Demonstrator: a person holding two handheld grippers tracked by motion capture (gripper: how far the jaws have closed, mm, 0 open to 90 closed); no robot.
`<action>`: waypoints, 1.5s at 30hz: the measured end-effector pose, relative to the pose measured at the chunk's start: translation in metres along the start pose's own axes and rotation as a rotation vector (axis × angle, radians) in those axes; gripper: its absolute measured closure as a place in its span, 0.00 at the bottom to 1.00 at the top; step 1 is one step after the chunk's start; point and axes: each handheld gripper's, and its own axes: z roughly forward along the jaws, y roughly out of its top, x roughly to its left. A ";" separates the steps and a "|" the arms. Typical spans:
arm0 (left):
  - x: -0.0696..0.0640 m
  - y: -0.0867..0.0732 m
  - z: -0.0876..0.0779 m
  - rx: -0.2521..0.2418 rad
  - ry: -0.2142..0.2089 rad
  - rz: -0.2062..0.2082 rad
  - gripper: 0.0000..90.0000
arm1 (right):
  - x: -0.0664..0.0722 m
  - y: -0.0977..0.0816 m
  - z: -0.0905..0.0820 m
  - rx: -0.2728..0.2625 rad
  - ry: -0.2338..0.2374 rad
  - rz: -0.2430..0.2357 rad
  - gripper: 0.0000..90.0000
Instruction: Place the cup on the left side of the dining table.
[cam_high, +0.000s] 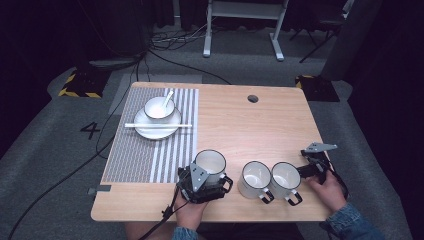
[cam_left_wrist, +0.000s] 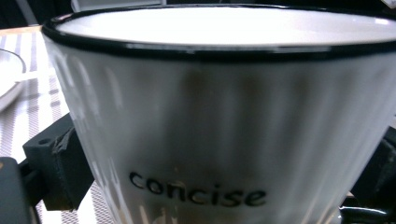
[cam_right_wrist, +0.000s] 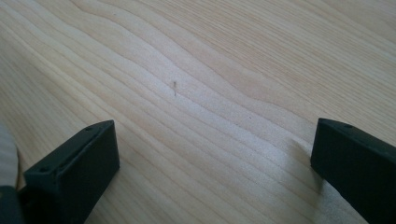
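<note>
A dark room with grey carpet surrounds a light wooden table; a white desk frame stands beyond its far edge. Taking the striped placemat on the table's left part as the landmark: on its far half sits a white plate carrying a white bowl with a spoon in it, and a pair of white chopsticks lies across the plate.

At the placemat's near right corner stands a white enamel mug with a black rim. The left gripper is closed around this mug; in the left gripper view the mug wall, printed "concise", sits between the black jaws.

Well to the right of the placemat, near the table's front edge, two more white mugs stand touching each other, the left one and the right one, handles toward the person.

Farther right still, the right gripper is just beside the right mug. In the right gripper view its jaws stand wide apart over bare wood, holding nothing.
</note>
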 end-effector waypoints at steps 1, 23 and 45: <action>0.002 0.001 -0.001 0.000 0.007 0.001 0.04 | 0.000 0.000 0.000 -0.002 0.000 -0.004 0.01; 0.058 0.018 -0.022 -0.012 0.168 -0.016 0.04 | 0.000 0.000 0.000 -0.002 0.000 -0.003 0.01; 0.148 0.012 -0.025 0.042 0.411 -0.115 0.04 | 0.001 0.000 0.000 -0.001 -0.002 0.006 0.01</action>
